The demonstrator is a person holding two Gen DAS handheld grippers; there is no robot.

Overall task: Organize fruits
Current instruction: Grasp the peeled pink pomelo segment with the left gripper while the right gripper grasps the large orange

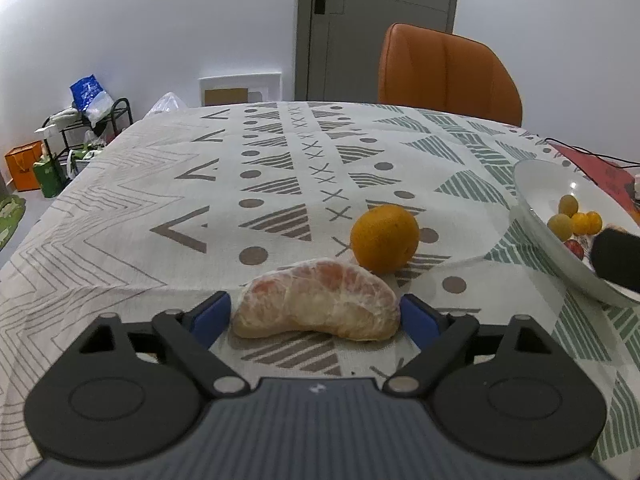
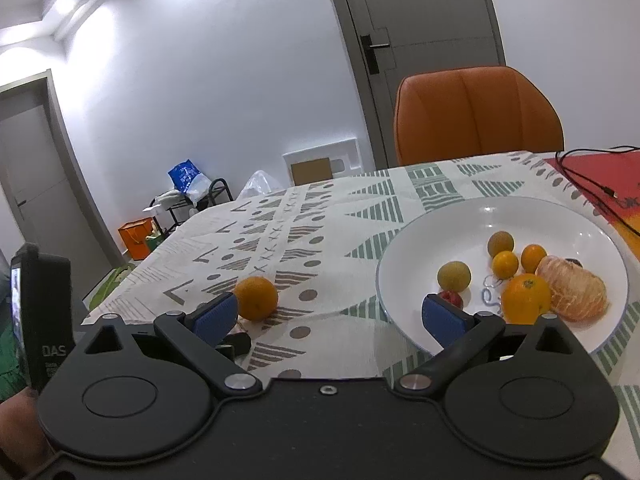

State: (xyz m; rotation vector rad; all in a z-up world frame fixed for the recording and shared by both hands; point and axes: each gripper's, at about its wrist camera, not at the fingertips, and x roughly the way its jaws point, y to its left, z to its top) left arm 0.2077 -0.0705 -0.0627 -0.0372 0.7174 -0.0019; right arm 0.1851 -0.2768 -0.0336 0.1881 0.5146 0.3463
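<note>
**Two fruits left outside the bowl**

Item: peeled citrus piece [image 1: 316, 300], on the desk [image 1: 120, 208], between my left tool's [image 1: 316, 314] spread fingers. I'd close gently; the flesh looks soft.
Item: whole orange [image 1: 385, 239], just behind, near my lift path.
Item: bowl [image 2: 400, 256], to the right.
Item: right tool [image 2: 334, 314], apart, empty.

Left gripper [image 1: 316, 314] is held low, jaws spread wide. Right gripper [image 2: 332, 314] is held level, jaws likewise spread, nothing gripped.
</note>
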